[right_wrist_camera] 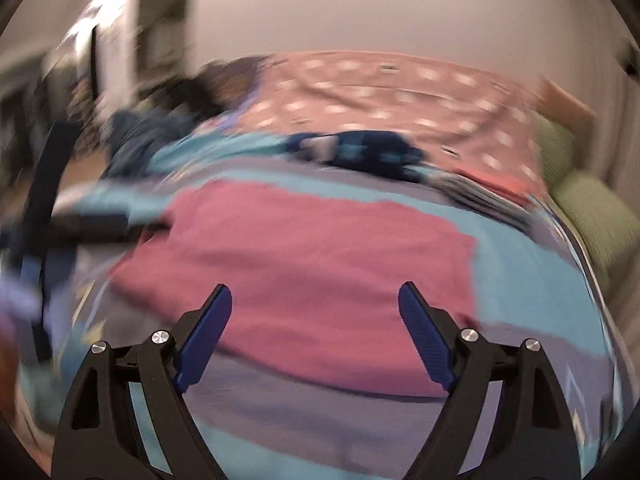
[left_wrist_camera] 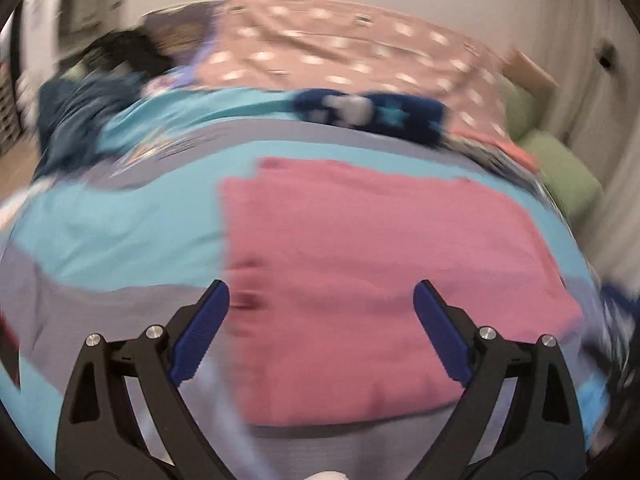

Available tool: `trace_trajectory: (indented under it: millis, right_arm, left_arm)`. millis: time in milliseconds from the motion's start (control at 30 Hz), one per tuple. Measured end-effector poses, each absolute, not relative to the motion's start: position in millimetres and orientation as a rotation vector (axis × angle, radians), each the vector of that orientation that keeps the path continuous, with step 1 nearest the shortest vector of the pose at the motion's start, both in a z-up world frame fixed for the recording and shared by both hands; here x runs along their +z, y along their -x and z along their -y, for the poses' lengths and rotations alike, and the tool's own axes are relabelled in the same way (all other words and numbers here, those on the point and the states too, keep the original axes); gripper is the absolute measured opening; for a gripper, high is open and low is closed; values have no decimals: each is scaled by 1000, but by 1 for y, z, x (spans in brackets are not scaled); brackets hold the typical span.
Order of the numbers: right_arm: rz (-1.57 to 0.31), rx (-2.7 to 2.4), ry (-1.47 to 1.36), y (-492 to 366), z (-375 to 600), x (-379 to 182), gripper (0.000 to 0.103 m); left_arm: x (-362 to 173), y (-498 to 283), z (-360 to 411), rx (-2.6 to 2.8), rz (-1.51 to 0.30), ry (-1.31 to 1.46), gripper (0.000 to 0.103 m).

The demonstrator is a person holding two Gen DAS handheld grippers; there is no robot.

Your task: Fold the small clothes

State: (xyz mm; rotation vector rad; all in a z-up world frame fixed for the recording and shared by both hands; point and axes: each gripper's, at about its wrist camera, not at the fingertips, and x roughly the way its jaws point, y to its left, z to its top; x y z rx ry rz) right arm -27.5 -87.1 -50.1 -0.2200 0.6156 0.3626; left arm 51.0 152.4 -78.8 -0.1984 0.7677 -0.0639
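Two grippers: left gripper (left_wrist_camera: 321, 294) and right gripper (right_wrist_camera: 315, 298), each with jaws spread wide and nothing between them
Pink cloth (left_wrist_camera: 360, 272): one, folded into a flat, roughly rectangular piece with an uneven far edge
Where it lies: on the striped turquoise-and-grey cover (left_wrist_camera: 100, 232), just ahead of both grippers, touching neither
Navy garment (left_wrist_camera: 372, 112): one, with pale patches, beyond the pink cloth
Dark blue clothes (left_wrist_camera: 76, 120): a heap at far left, count unclear through blur
Dotted sheet (left_wrist_camera: 340, 52): one, dusty pink with white spots, at the far end
Green cushions (left_wrist_camera: 560, 168): two, at right
Writing: none legible; both views are smeared
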Motion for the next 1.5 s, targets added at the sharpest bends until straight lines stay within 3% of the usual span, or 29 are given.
trace_trajectory:
  millis: [133,300,500,833,967,1233,1333,1400,1500]
  right_arm:
    - [-628,532,321,30,23,-63,85]
    - [-685,599,444,17,-38,-82,85]
    - [-785,552,604,0,-82,-112,85]
    - [-799,485,569,-21,-91,-121,85]
    - [-848,450,483,-38,-89,-122,70]
    - [-798,448,579,-36,-113,-125,48]
    - [-794,460,583,-36,-115,-126,37]
    - [-799,463,571,-36,-113,-125,19]
    - [-815,464,509,-42,-106,-122,8]
  left_arm:
    - [-86,-44,-224,13,-773,350,94]
    - [-101,-35,-255,11,-789,431,94]
    - [-135,-62,-266,-141,-844,591,94]
    - [-154,-152,-251,-376,-886,667,93]
    - [-156,-187,-239,-401,-894,641,91]
    - [-157,-232,-223,-435,-940,631,55]
    - [-160,-239,-222,-438,-963,653,32]
    - [-165,-242,-222,-438,-988,679,18]
    - [-165,-244,-223,-430,-1000,701,16]
